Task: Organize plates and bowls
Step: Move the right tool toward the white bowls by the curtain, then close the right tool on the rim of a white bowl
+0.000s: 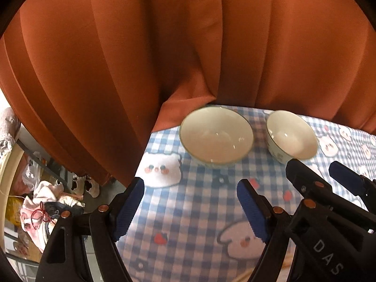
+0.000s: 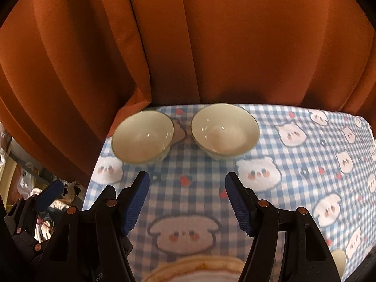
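Two cream bowls with thin dark rims stand side by side at the far edge of the table, the left bowl (image 1: 216,136) (image 2: 143,138) and the right bowl (image 1: 291,136) (image 2: 224,131). Both look empty. My left gripper (image 1: 191,209) hovers open over the cloth, short of the left bowl, nothing between its blue pads. My right gripper (image 2: 188,203) (image 1: 324,176) is open too, just short of the bowls and close beside the left one. One left finger (image 2: 49,195) shows off the table's left side. A yellow-rimmed plate edge (image 2: 197,268) peeks in below the right gripper.
The table wears a blue-and-white checked cloth (image 2: 293,155) with cartoon animal faces. An orange curtain (image 1: 164,47) hangs right behind the bowls. Left of the table edge, clothes, bags and shoes (image 1: 47,199) lie on the floor.
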Demonstrator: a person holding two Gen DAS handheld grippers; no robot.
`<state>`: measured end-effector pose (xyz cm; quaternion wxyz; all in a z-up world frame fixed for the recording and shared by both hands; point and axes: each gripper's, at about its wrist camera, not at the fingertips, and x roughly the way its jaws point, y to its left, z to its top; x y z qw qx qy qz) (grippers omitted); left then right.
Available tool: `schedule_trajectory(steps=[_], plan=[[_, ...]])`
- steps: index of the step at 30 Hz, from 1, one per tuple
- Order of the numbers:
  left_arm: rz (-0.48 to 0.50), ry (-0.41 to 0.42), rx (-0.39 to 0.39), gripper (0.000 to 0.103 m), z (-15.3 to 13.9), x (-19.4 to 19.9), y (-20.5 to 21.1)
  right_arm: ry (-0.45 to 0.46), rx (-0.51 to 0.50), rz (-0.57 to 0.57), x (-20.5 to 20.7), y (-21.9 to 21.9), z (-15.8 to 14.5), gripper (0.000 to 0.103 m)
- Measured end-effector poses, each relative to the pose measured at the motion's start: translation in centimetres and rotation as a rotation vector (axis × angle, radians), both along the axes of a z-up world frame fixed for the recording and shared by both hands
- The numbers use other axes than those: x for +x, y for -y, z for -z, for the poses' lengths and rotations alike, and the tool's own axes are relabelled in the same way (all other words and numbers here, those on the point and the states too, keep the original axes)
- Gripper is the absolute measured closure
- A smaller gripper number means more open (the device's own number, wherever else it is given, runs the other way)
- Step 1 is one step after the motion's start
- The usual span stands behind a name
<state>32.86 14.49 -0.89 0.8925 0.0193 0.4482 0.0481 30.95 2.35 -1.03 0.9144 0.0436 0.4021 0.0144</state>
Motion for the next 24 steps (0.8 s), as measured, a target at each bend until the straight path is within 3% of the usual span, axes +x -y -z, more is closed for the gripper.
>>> schedule_trajectory(steps=[12,18,22,24], plan=[[-0.06,-0.003,0.017,0.021,2.7,6.4,-0.8,0.002,0.011,-0.047,8.4,-0.8,1.8,0.033],[-0.077,-0.022,0.026,0.024,4.5,8.8,-1.3,-0.008,0.014,-0.079,11.7,-1.8,3.6,0.042],[-0.075,-0.032,0.027,0.033,5.6,10.1,-1.2,-0.021,0.002,-0.1,13.4,-2.7,4.6,0.051],[-0.079,-0.034,0.027,0.042,6.1,10.3,-1.3,-0.028,-0.002,-0.107,14.2,-3.0,5.2,0.055]])
